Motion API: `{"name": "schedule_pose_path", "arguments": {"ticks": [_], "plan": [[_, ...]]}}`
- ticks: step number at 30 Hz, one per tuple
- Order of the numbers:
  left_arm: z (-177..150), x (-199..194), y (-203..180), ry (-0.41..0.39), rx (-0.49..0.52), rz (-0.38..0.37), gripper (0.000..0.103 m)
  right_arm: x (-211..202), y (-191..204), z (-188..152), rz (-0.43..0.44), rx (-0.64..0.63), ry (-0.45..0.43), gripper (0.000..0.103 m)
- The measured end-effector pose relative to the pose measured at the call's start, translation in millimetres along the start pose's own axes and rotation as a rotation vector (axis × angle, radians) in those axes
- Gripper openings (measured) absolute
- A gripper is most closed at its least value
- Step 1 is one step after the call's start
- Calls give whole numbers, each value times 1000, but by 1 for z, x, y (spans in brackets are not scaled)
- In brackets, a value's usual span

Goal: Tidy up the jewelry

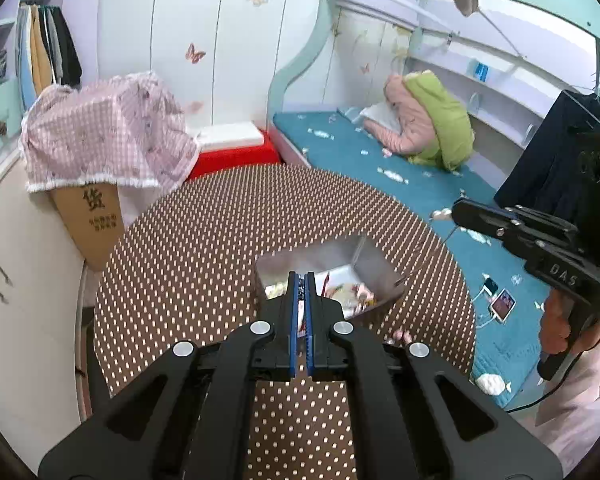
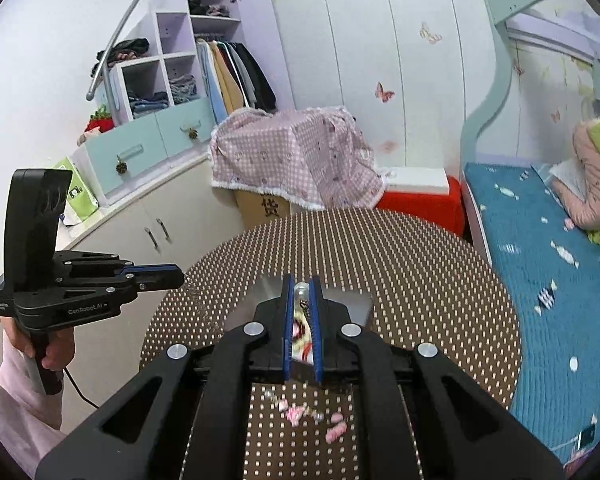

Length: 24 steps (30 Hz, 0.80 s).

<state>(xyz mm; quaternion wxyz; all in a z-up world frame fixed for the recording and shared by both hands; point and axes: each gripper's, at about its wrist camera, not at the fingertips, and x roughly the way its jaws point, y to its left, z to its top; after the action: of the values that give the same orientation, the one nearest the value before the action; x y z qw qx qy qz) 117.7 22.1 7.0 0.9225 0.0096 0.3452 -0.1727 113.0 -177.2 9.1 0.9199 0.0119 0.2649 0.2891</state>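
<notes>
Grippers raised over dotted tabletop [image 1: 204, 248]: left gripper [image 1: 301, 280] jaws closed, thin chain [image 2: 198, 300] dangling; right gripper [image 2: 302, 284] narrow, pinching chain end above metal tray [image 1: 320, 254].

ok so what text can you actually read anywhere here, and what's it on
"DAS" on the right hand-held gripper, on its body.
"CenRobot.AI" on the left hand-held gripper, on its side; the small white label beside it is too small to read.
"货" on the cardboard box; the smaller lines under it are blurred.
</notes>
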Motion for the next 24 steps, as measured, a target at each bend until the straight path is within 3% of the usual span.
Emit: {"name": "schedule_pose_path", "arguments": {"ticks": [9,18,22,24], "plan": [[26,14,-7,-30,2,-33,3,18,-2,10,21,-27,0,6],[18,71,-6,103,6,-17,4,43,-15,0,15,-1,93,8],[8,83,-3,137,-11,-13,28,47,-23,-4,1,27,116,18],[5,86,-2,146,-13,-12,28,47,-25,-6,-7,33,123,22]]}}
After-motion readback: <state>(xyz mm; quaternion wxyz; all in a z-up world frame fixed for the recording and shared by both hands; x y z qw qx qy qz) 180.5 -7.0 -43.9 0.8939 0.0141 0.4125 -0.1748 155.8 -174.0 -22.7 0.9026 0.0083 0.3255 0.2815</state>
